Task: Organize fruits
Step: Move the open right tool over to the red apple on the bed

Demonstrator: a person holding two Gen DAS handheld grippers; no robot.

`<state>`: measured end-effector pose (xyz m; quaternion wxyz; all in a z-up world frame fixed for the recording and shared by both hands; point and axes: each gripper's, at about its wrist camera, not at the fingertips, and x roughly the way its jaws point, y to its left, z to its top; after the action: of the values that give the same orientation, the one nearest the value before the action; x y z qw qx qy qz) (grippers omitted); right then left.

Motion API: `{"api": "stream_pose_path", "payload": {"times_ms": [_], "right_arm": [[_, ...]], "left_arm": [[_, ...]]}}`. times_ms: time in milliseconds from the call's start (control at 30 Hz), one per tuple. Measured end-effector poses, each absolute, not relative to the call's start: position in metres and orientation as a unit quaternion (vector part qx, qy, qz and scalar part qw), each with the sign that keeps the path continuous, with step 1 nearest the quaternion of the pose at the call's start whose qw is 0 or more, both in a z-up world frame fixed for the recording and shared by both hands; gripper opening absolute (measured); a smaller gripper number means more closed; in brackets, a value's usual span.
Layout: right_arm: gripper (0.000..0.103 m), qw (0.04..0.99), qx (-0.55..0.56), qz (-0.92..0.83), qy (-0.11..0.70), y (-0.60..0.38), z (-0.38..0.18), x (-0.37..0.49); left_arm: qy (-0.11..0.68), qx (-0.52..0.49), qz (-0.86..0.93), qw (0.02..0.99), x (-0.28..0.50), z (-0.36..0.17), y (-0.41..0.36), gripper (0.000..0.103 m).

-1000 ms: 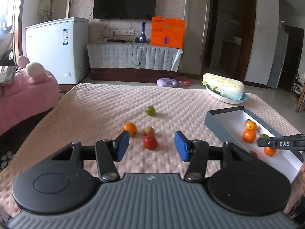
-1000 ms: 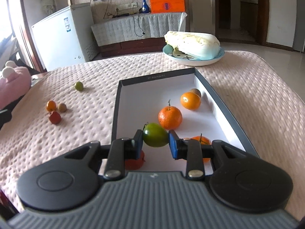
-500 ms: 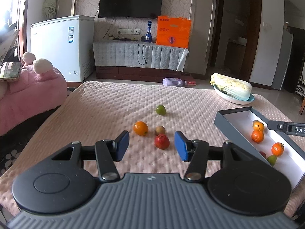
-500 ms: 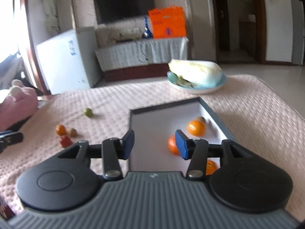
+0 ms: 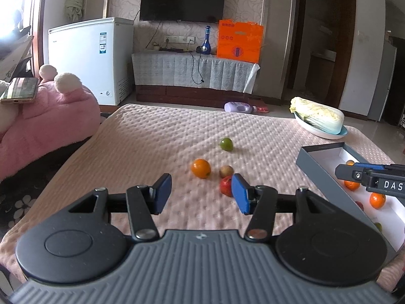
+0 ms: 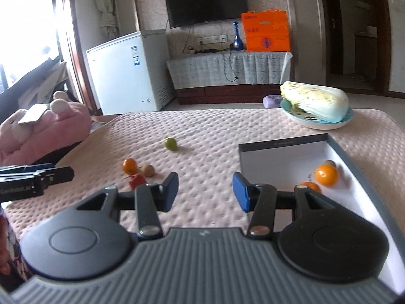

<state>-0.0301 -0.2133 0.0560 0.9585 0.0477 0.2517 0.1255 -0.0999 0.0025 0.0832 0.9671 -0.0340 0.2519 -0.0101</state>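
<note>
Four loose fruits lie mid-table on the pink quilted cover: a green fruit (image 5: 226, 144) (image 6: 170, 144), an orange (image 5: 200, 168) (image 6: 129, 165), a small brown fruit (image 5: 226, 171) (image 6: 148, 170) and a red fruit (image 5: 226, 187) (image 6: 136, 180). My left gripper (image 5: 200, 191) is open and empty, its right finger just in front of the red fruit. My right gripper (image 6: 205, 190) is also open with nothing between its fingers, left of the grey box (image 6: 283, 143) (image 5: 319, 163). The box holds oranges (image 6: 326, 174) (image 5: 377, 201) and other small fruits.
A cabbage on a blue-rimmed plate (image 6: 316, 124) (image 5: 319, 130) stands at the table's far right corner. A pink plush (image 5: 50, 116) with a phone (image 5: 20, 90) on it lies off the left edge. Floor, a white freezer (image 5: 91, 58) and a TV stand lie beyond the far edge.
My right gripper let go of the green fruit inside the box, opened, and swung left off the box toward the loose fruits. The left gripper stayed open and about in place.
</note>
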Motion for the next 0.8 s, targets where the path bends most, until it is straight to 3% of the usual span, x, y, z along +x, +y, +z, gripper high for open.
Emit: {"api": "stream_pose_path", "payload": {"times_ms": [800], "right_arm": [[0.050,0.940,0.018,0.178,0.292,-0.151,0.033,-0.012]], "left_arm": [[0.259,-0.056,0.038,0.964,-0.104,0.079,0.043,0.059]]}}
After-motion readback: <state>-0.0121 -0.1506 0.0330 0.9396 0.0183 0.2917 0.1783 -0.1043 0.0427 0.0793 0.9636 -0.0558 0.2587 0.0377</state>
